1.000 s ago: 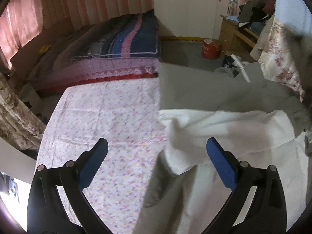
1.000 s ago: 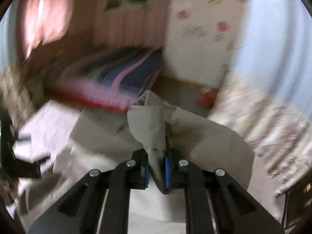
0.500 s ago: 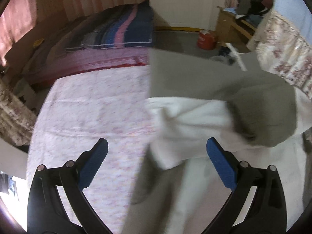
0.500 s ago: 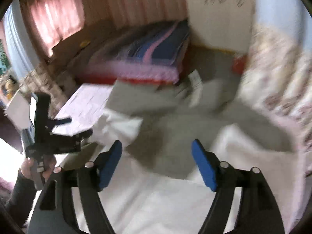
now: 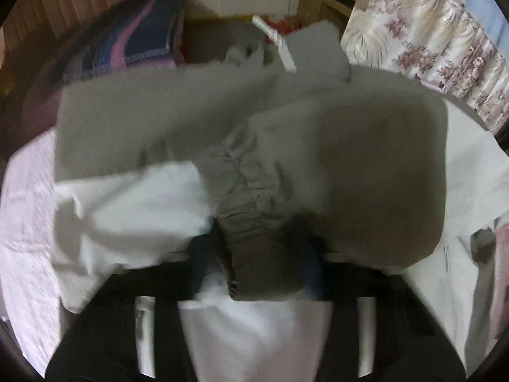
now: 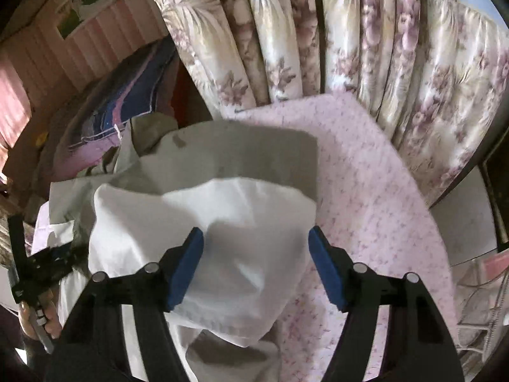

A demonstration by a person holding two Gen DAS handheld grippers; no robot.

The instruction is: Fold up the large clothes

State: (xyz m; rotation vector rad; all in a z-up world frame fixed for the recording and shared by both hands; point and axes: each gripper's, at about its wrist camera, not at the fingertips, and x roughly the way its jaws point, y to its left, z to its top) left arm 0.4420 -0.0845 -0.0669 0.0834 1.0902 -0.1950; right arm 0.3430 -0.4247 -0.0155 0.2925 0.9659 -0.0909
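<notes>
The big grey-and-white garment (image 5: 318, 146), a soft jacket-like thing with a grey outer and a white lining, lies half folded on the pink flower-print bedsheet (image 6: 366, 165), its gathered grey elastic cuff (image 5: 241, 203) lying toward six o'clock in the left wrist view. The left gripper (image 5: 251, 264) is closing around that cuff; the ribbed cloth sits between the blue pads, but the blur hides whether they have bitten yet, so I'd call it not yet gripped. The right gripper (image 6: 256, 267) stands parted over a white fold of lining (image 6: 222, 229), its jaws narrowing too, with the cloth lying beneath and between them and neither blue pad (image 6: 186, 267) pressing it. At nine o'clock in the right wrist view a hand (image 6: 38, 315) holds the handle of the other tool. The risk, as I see it, is in the layers: the cuff is thick and bunched, so the left pads may catch only the grey outer and leave the lining behind, dragging the sleeve crooked. On the right the slack white cloth may slip free, or be grabbed as two layers, and the fold would come out lumpy beside the flowered curtain (image 6: 397, 47) at one o'clock.
</notes>
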